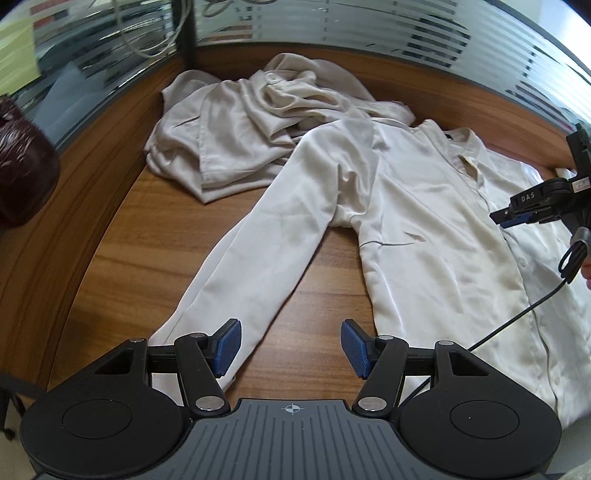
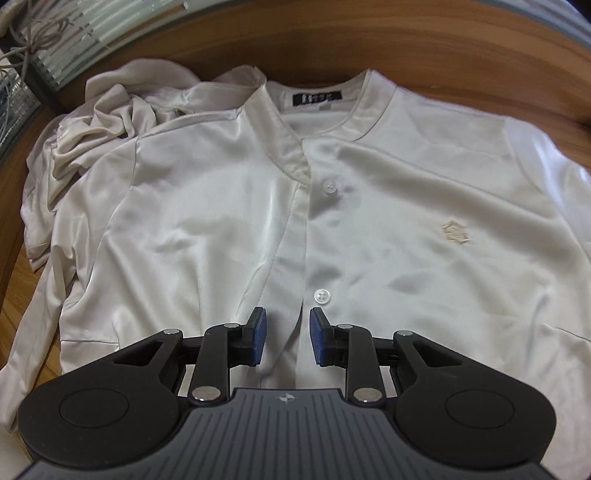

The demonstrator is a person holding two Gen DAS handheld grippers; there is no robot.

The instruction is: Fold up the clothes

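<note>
A cream button-front shirt (image 1: 424,221) lies face up and spread flat on the wooden table (image 1: 166,236), collar towards the far side. Its long sleeve (image 1: 258,251) runs diagonally towards my left gripper (image 1: 291,345), which hovers open over the sleeve's cuff end with nothing between its blue pads. In the right wrist view the shirt (image 2: 221,206) fills the frame. My right gripper (image 2: 287,338) is open just above the button placket, below a white button (image 2: 322,296). From the left wrist view the right gripper (image 1: 508,218) hangs over the shirt's chest.
A second crumpled beige garment (image 1: 236,122) lies heaped at the back left, touching the shirt's shoulder. A glass partition with blinds (image 1: 332,22) curves behind the table. A dark red object (image 1: 22,162) stands at the left edge. A black cable (image 1: 517,317) trails across the shirt.
</note>
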